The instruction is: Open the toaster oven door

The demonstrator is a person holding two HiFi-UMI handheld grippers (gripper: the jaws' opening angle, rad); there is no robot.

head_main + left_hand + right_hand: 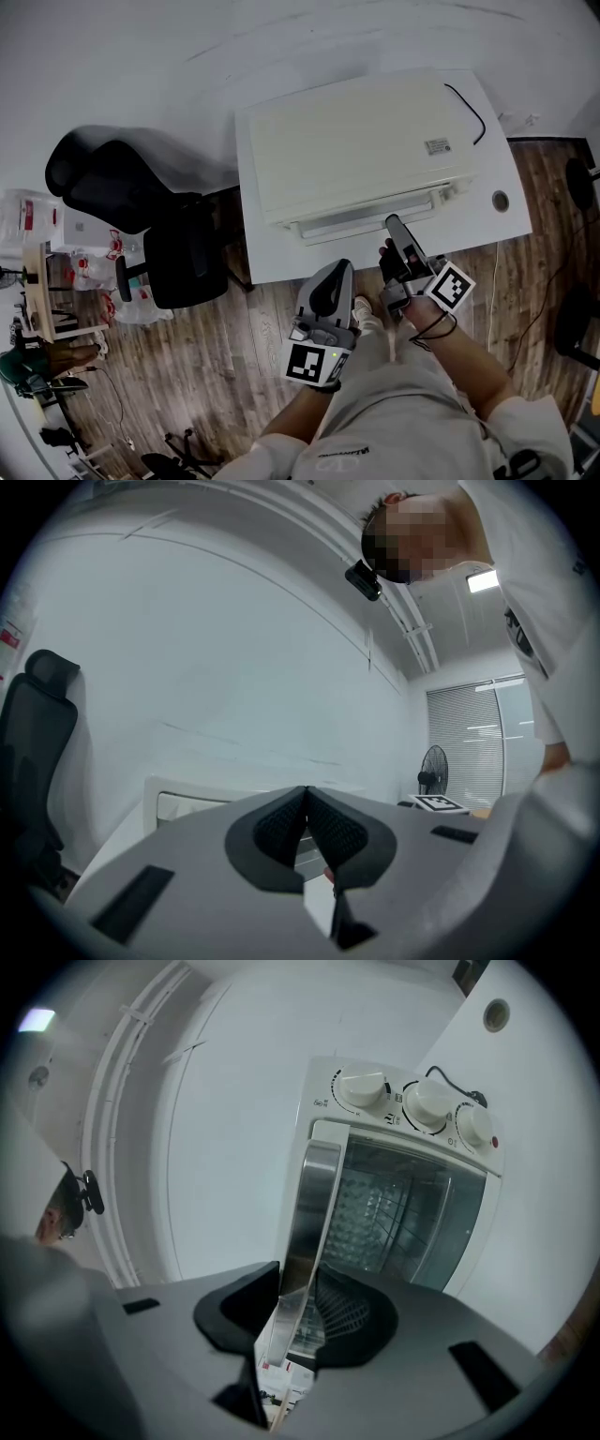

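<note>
Head view: the toaster oven (361, 145) sits on the white table (502, 225) at 12 o'clock from the person, front toward them. Its door looks shut. The right claw (394, 227) reaches the handle (361, 218) somewhat toward its 3 o'clock end. The left claw (330, 274) hangs back at 6 o'clock, off the table.

Left gripper view: its pads meet with nothing between them. It is free, and I judge it could brace the oven's top if the body slides.

Right gripper view: the chrome handle runs from 12 o'clock down between the pads, which appear pressed on it from both sides. The glass door (412, 1213) lies at 3 o'clock and the knobs (427, 1101) at 1. To open well, keep that clamp square and pull in an arc, outward then down, following the hinge rather than tugging straight.
</note>
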